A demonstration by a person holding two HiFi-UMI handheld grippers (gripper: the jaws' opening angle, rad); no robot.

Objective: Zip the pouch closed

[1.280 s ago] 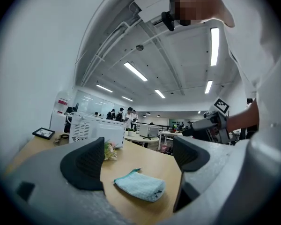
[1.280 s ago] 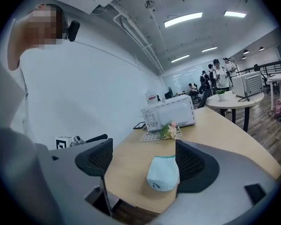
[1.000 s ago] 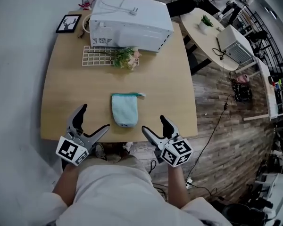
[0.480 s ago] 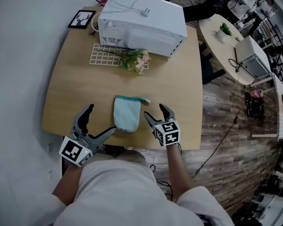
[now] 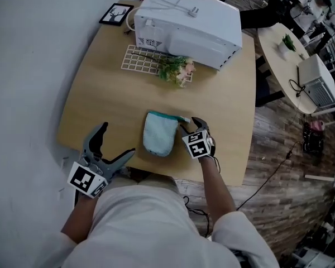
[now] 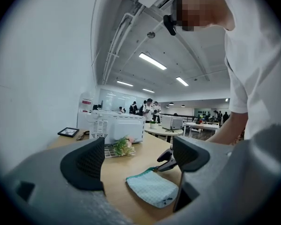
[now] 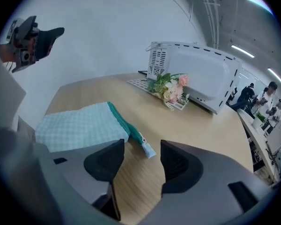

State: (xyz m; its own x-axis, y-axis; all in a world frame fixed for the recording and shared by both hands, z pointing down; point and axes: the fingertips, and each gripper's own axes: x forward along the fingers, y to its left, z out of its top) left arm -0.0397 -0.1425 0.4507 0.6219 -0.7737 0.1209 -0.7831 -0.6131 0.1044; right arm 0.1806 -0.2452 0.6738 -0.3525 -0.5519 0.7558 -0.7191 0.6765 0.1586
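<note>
The pouch (image 5: 159,134), pale blue checked cloth with a teal zipper band along its far edge, lies flat on the wooden worktop (image 5: 111,99), a little below the middle of the head view and near the front edge.

The right gripper (image 5: 190,124) sits just to the right of the pouch, at the pouch's upper right corner, tilted down toward the worktop. In the right gripper view its jaws stand partly apart and have just been closing. The pale zipper tab (image 7: 144,144) at the end of the teal band points into the gap between the jaw tips, and neither pad presses on it. The body of the pouch (image 7: 75,125) spreads out to the left of that gap.

The left gripper (image 5: 116,139) hangs at the lower left of the head view, off the front edge of the worktop and apart from the pouch. Its jaws are spread wide with nothing between them. In the left gripper view (image 6: 138,158) the pouch (image 6: 152,189) shows beyond the jaws, low in the frame, with the tips of the right gripper (image 6: 167,159) at its far corner.

At the top of the head view stand a white microwave (image 5: 190,18), a white grid tray (image 5: 142,60) with a small bunch of flowers (image 5: 178,71), and a black picture frame (image 5: 116,14).
</note>
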